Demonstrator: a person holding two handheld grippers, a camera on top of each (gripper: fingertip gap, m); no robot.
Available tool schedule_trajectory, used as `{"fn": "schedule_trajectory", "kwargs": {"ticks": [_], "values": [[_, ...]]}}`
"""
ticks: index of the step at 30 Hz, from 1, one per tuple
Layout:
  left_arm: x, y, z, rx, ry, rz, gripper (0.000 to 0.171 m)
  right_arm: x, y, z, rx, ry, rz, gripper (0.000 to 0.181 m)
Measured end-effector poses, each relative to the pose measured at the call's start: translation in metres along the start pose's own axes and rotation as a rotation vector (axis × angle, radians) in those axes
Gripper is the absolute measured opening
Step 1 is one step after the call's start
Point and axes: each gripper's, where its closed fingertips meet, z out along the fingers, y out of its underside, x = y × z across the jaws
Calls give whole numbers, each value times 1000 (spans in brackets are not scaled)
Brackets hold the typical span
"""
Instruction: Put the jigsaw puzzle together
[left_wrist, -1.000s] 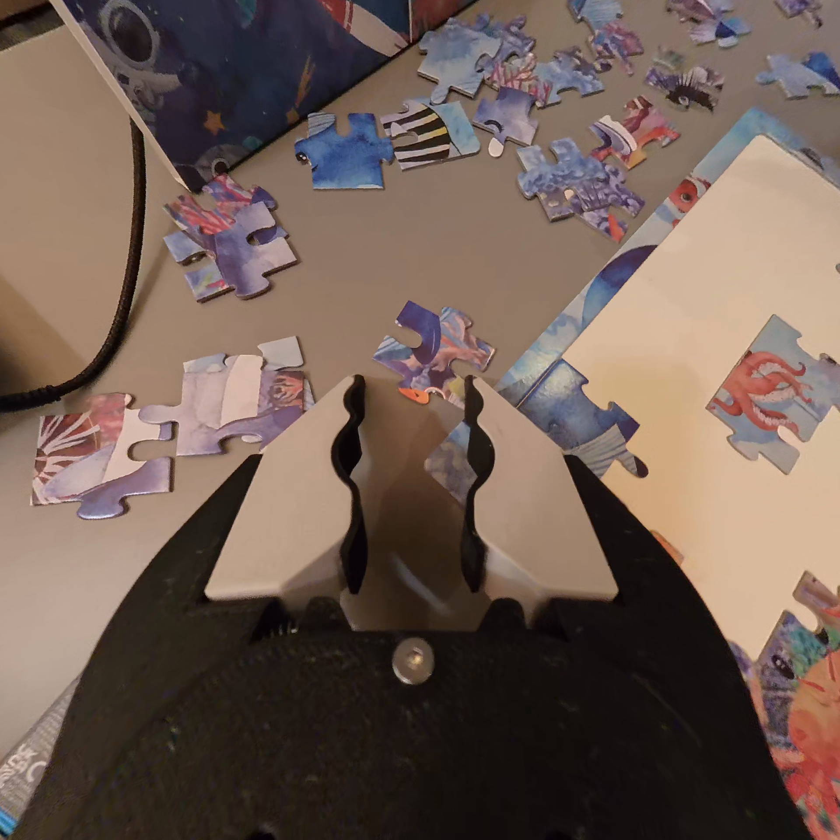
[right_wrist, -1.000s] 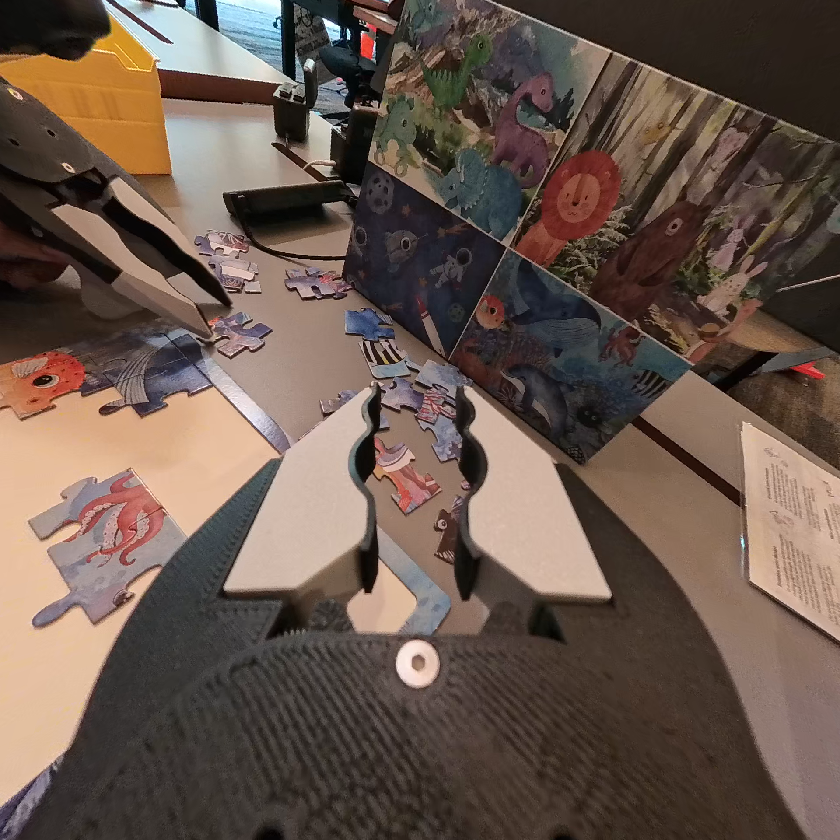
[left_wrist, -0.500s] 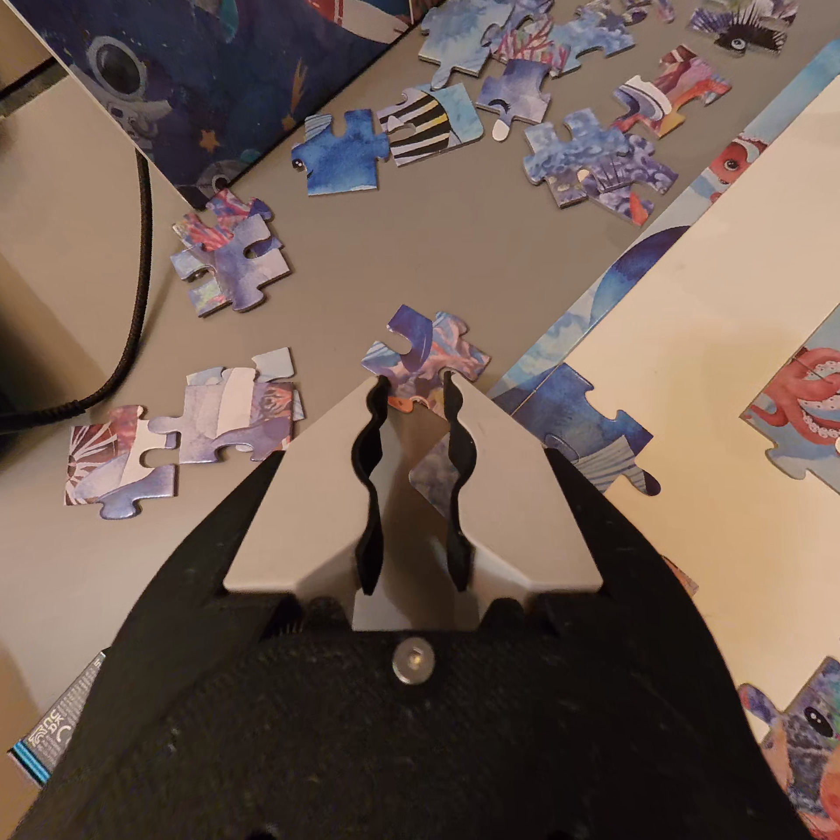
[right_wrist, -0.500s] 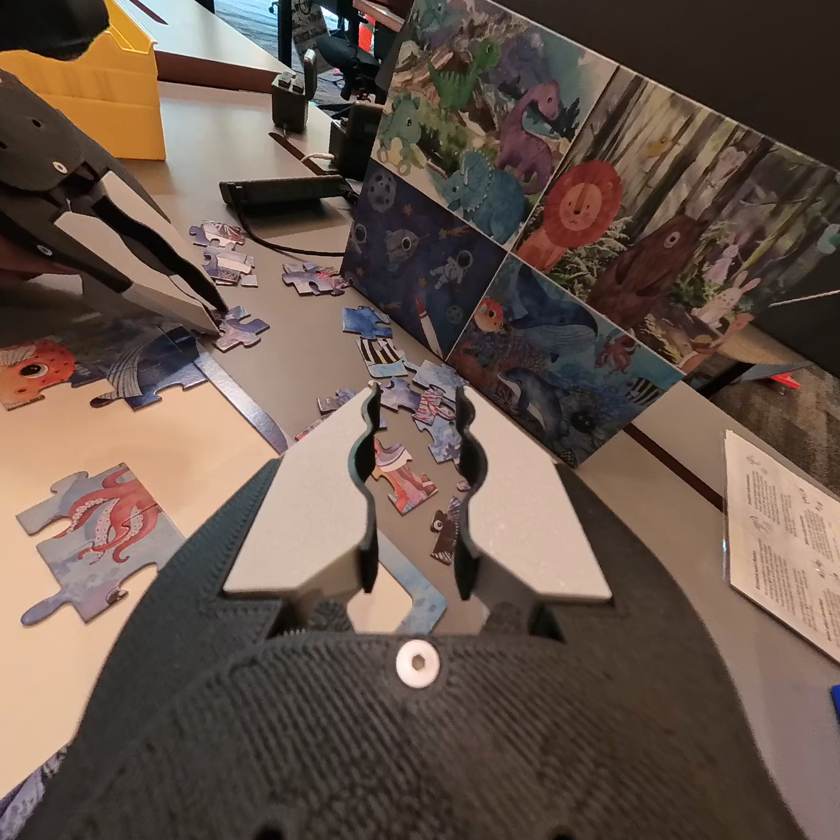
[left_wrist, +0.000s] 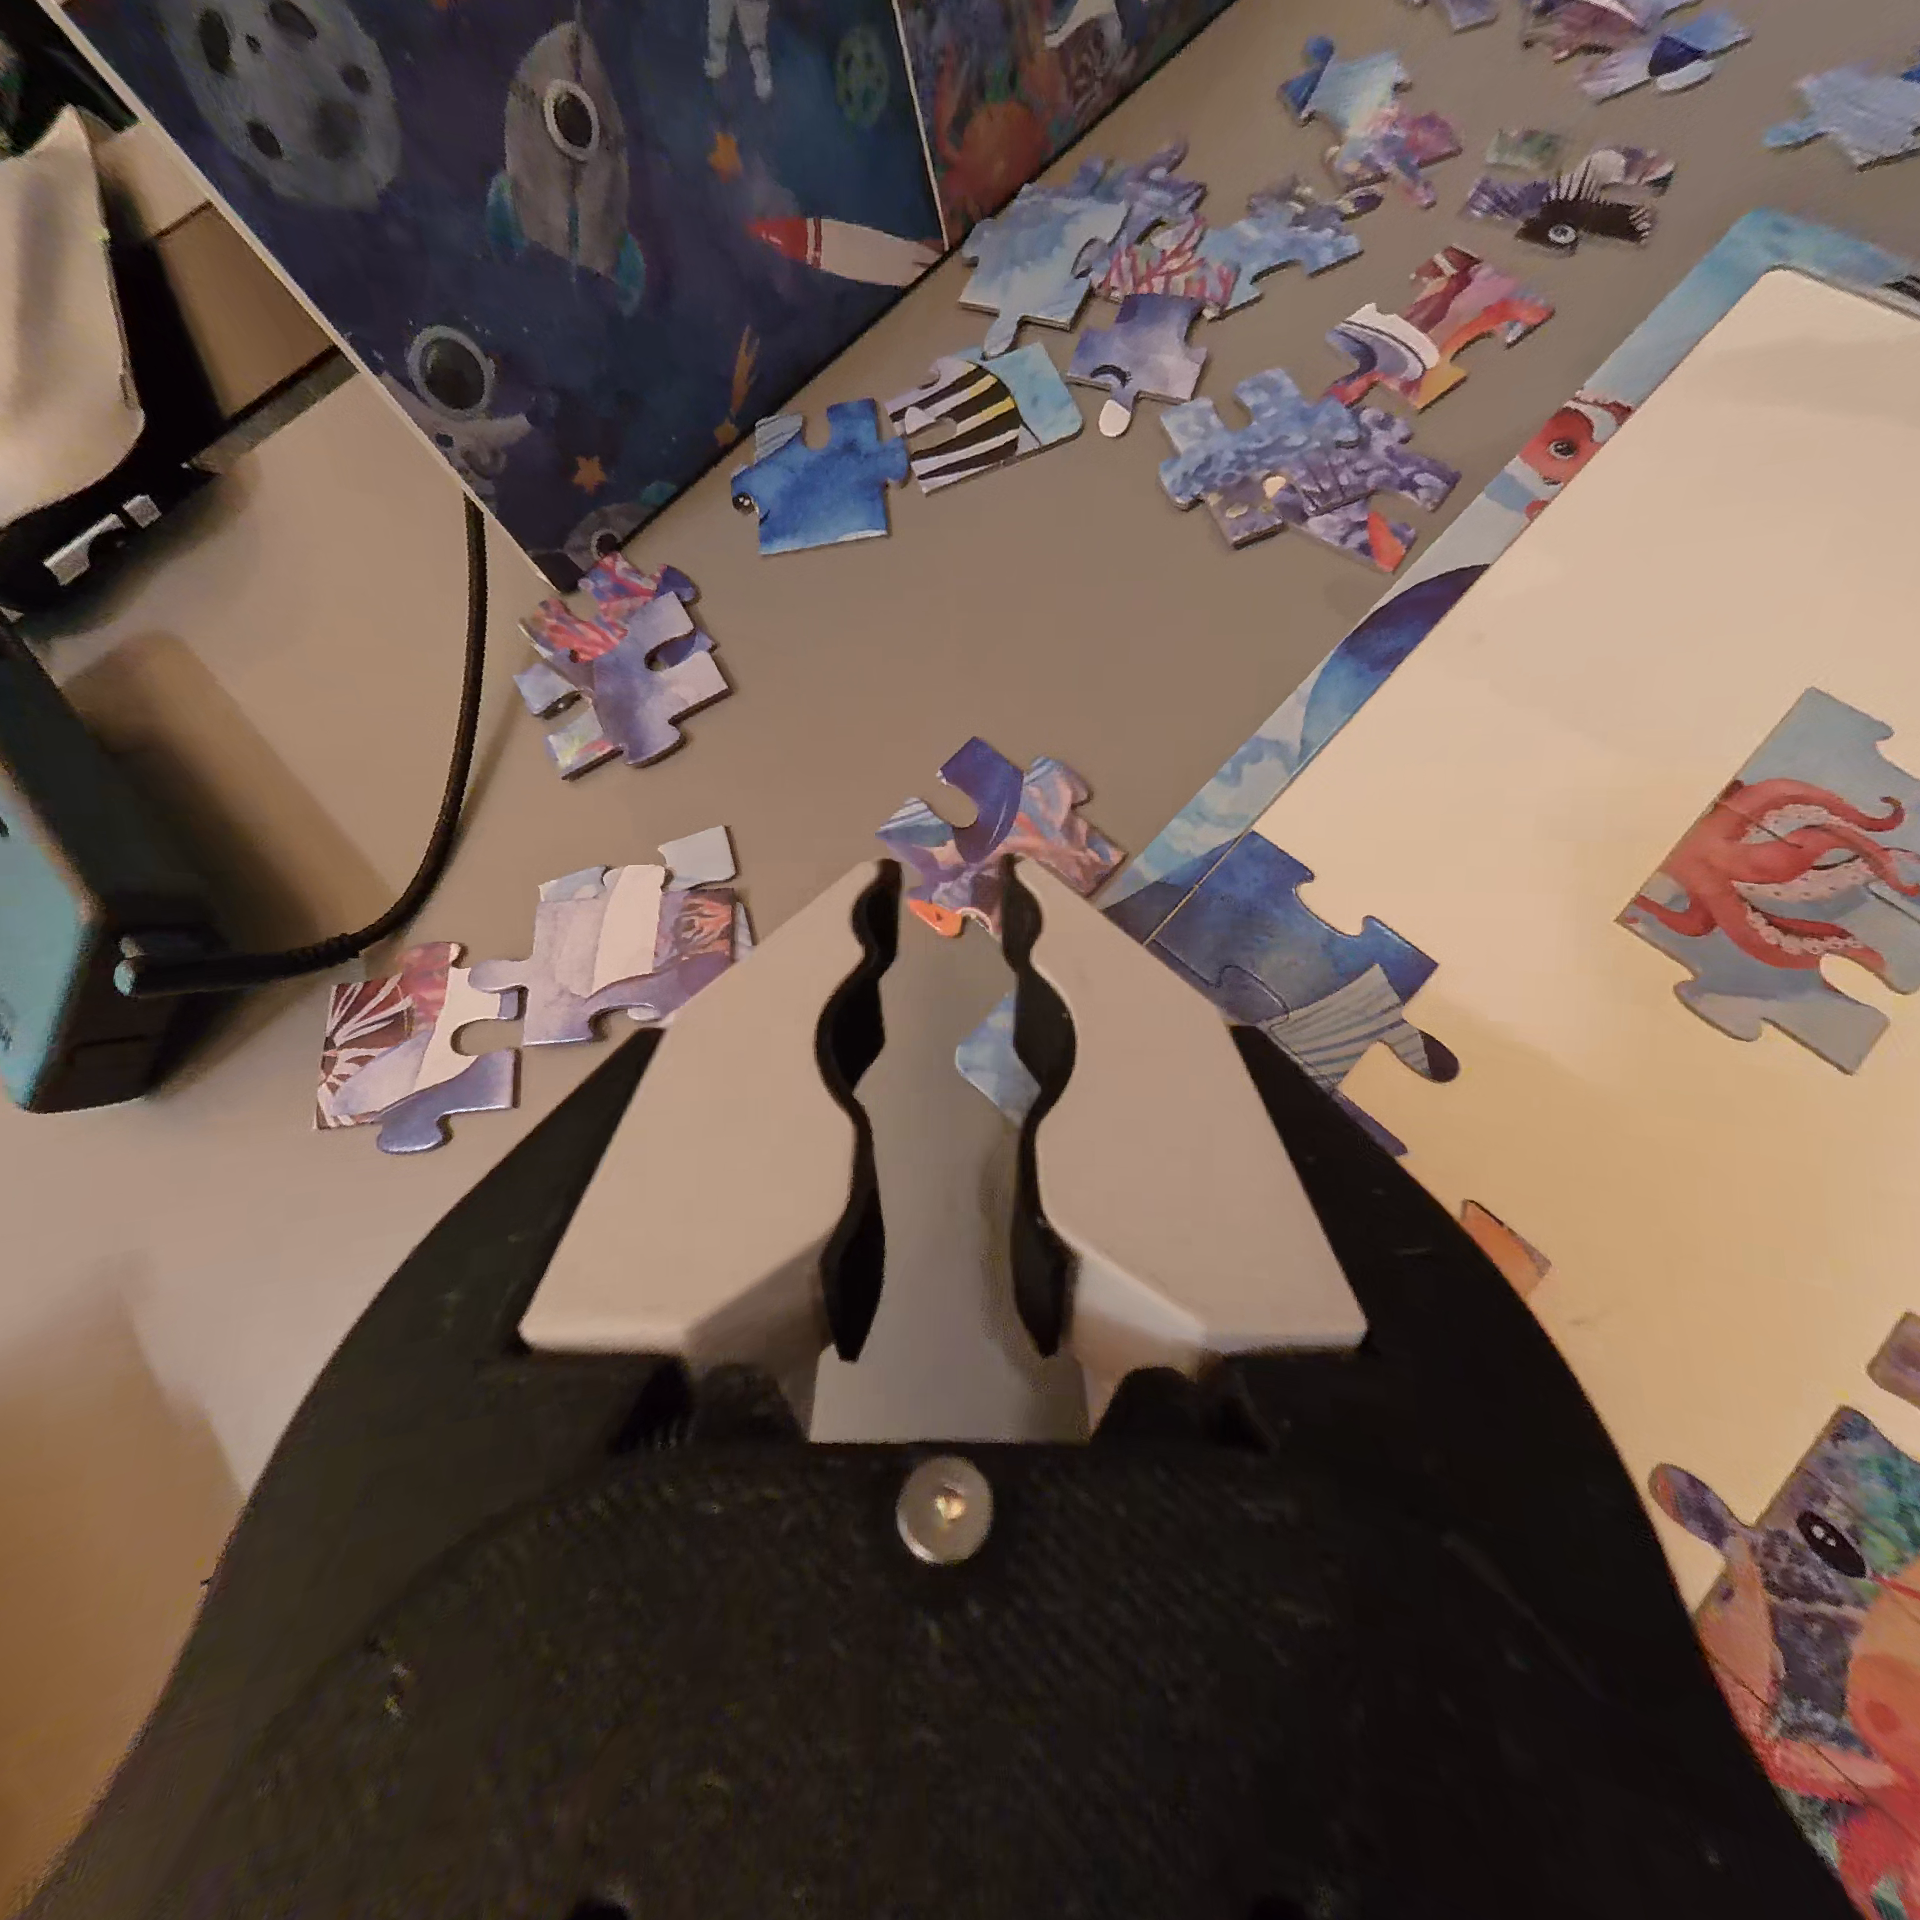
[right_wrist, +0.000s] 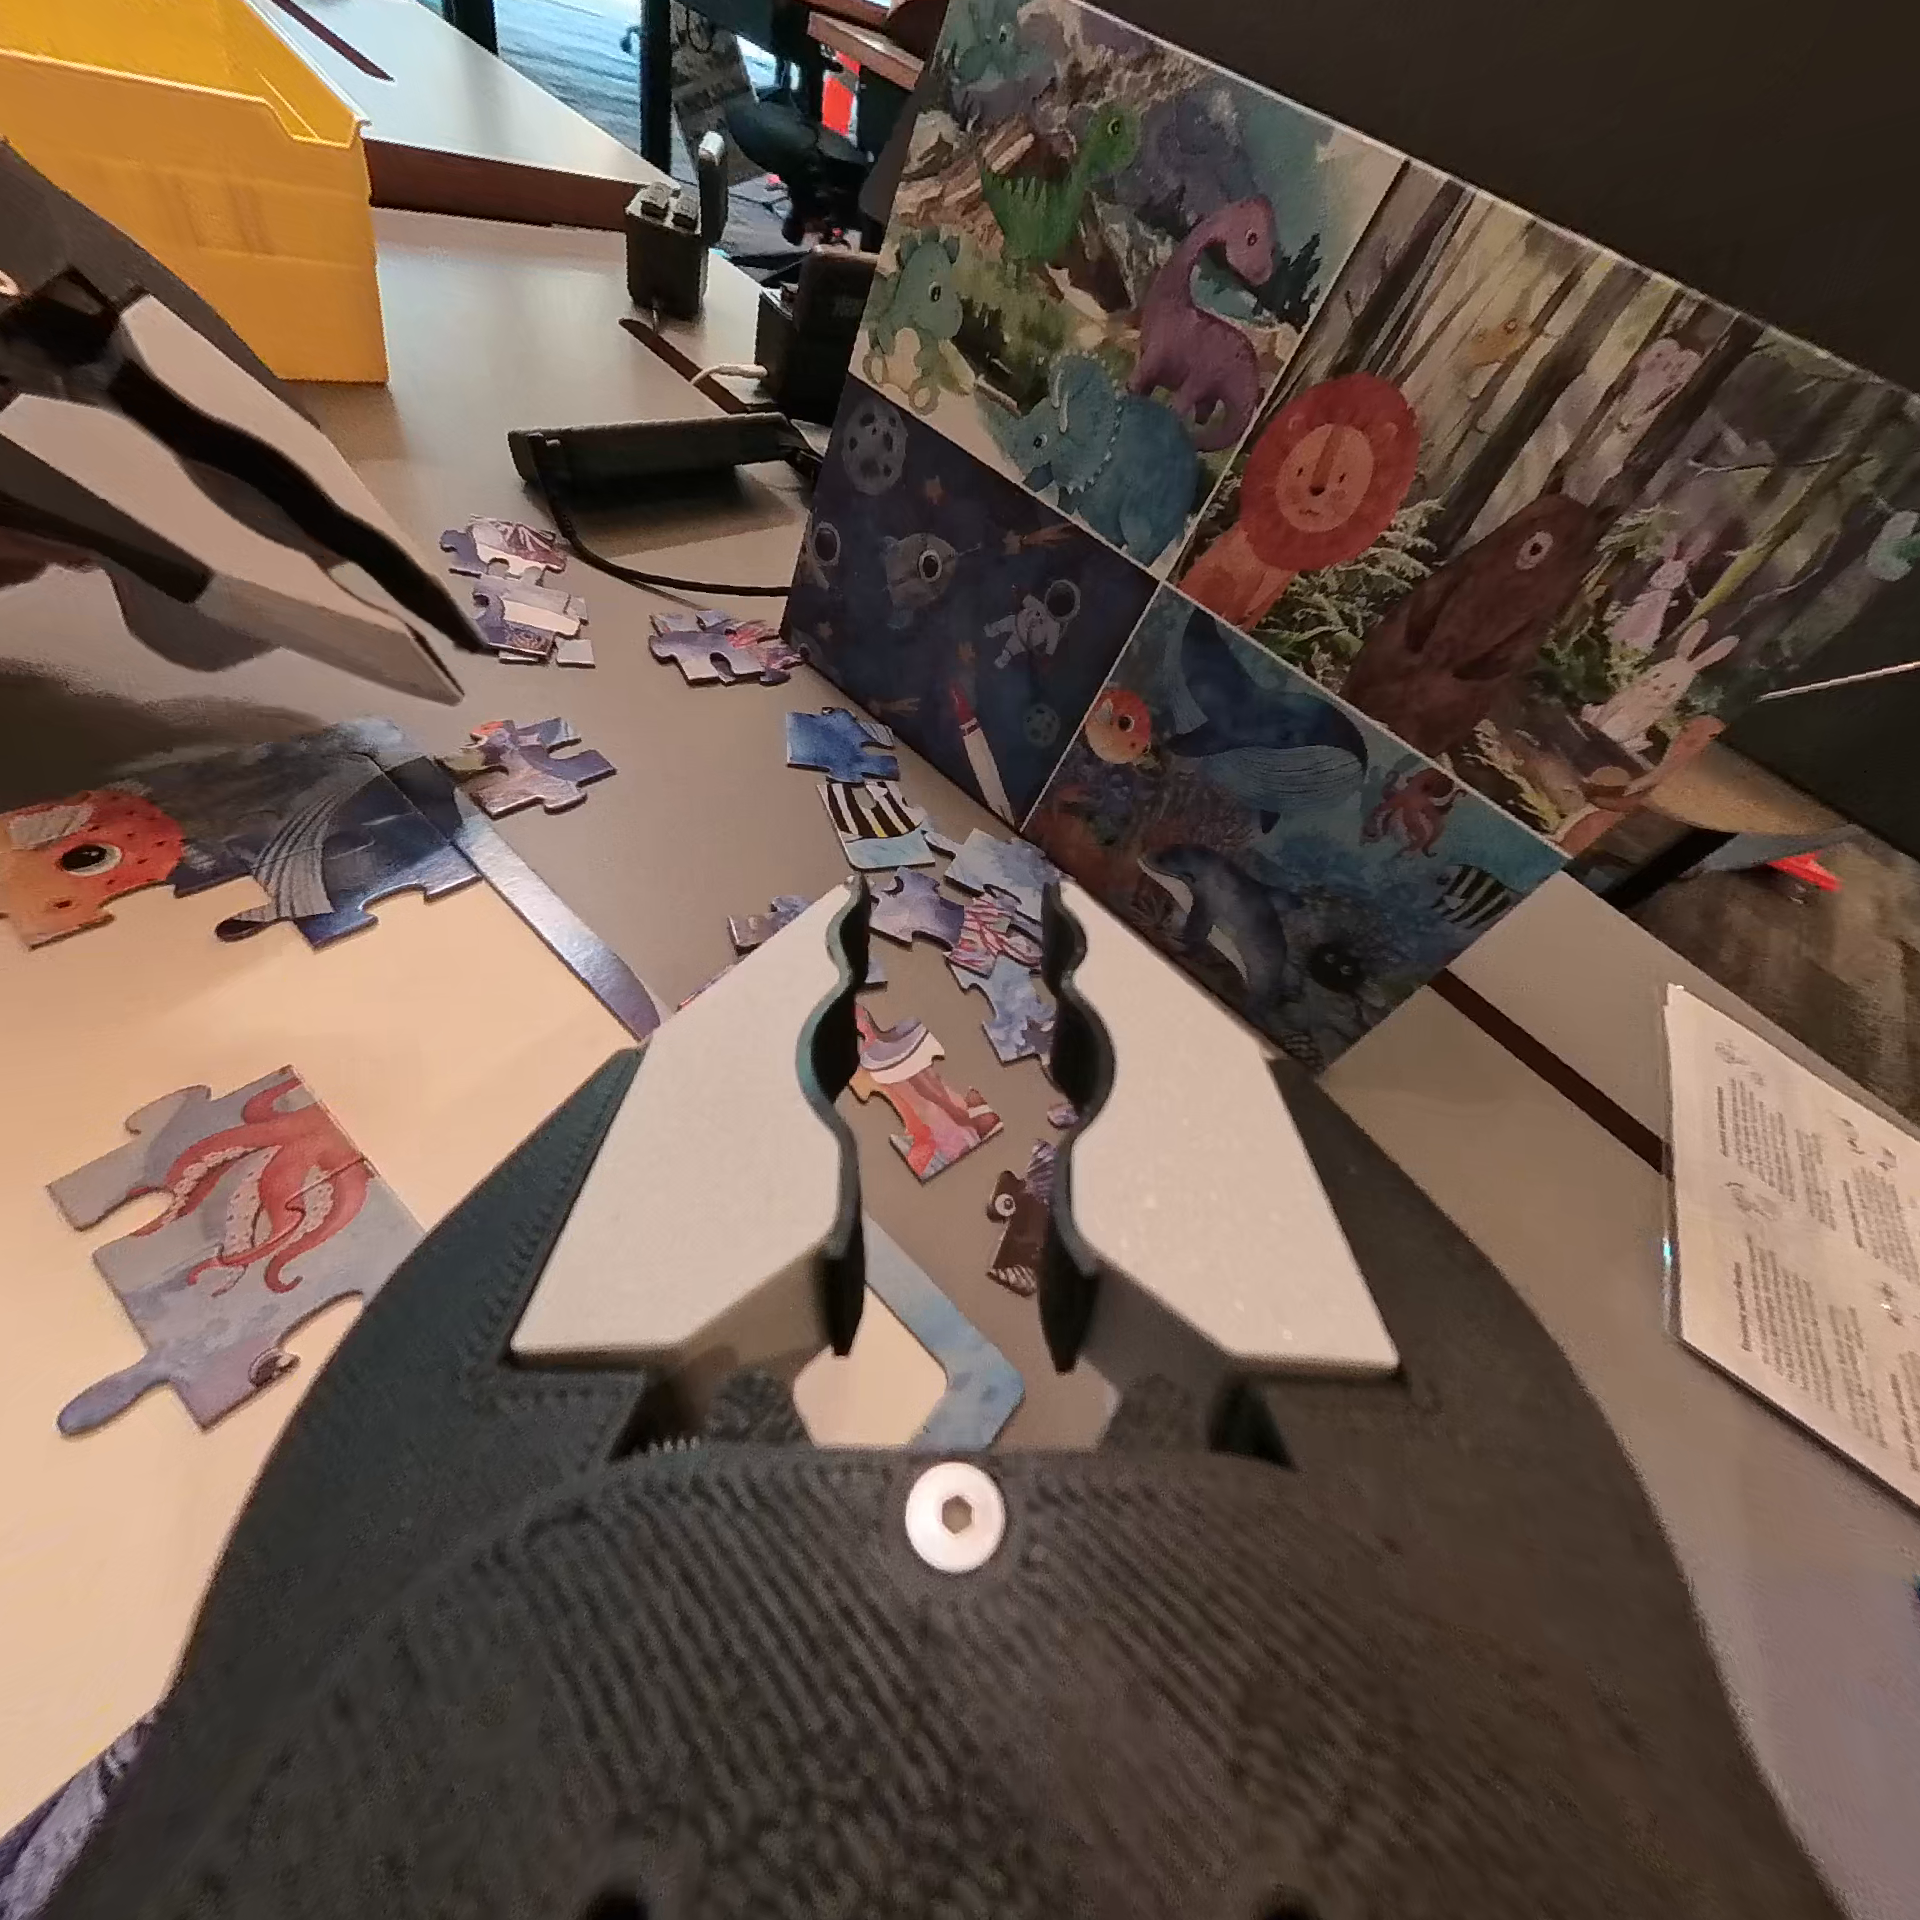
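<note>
A purple-and-coral puzzle piece lies flat on the grey table just past my left gripper's tips. The jaws are narrowly open and hold nothing. In the right wrist view that gripper hovers above and left of the same piece. The cream puzzle board with a blue frame holds placed whale pieces and a loose octopus section. My right gripper is open and empty, above loose pieces beside the board's corner.
The picture box stands at the back, and several loose pieces lie along its foot. A black cable and a dark device are at the left. A yellow bin is far left, a printed sheet at the right.
My left jaws have narrowed since a second ago. The left gripper has lifted off the purple piece, which stays on the table. The right gripper has barely moved.
</note>
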Motion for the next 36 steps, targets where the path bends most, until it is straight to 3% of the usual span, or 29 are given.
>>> {"fn": "schedule_trajectory", "kwargs": {"ticks": [4,6,9,15,25,29,31,36], "values": [[6,10,14,-53,65,-97,55,-1,3,2,-8,-8,6,32],[9,17,21,-98,62,-98,63,-2,3,3,-15,-1,-7,32],[2,15,22,-103,0,-73,56,-2,2,2,-15,6,-21,31],[-3,16,24,-92,17,-128,41,-3,-2,0,-4,6,-28,32],[-1,14,23,-85,28,-113,40,-1,-4,-2,4,16,-31,32],[2,14,21,-84,39,-92,28,-1,-4,-2,4,15,-32,32],[3,14,21,-91,42,-88,28,-2,-3,-1,-1,13,-34,32],[-2,14,26,-101,18,-111,50,-5,-3,0,-5,8,-45,32]]}}
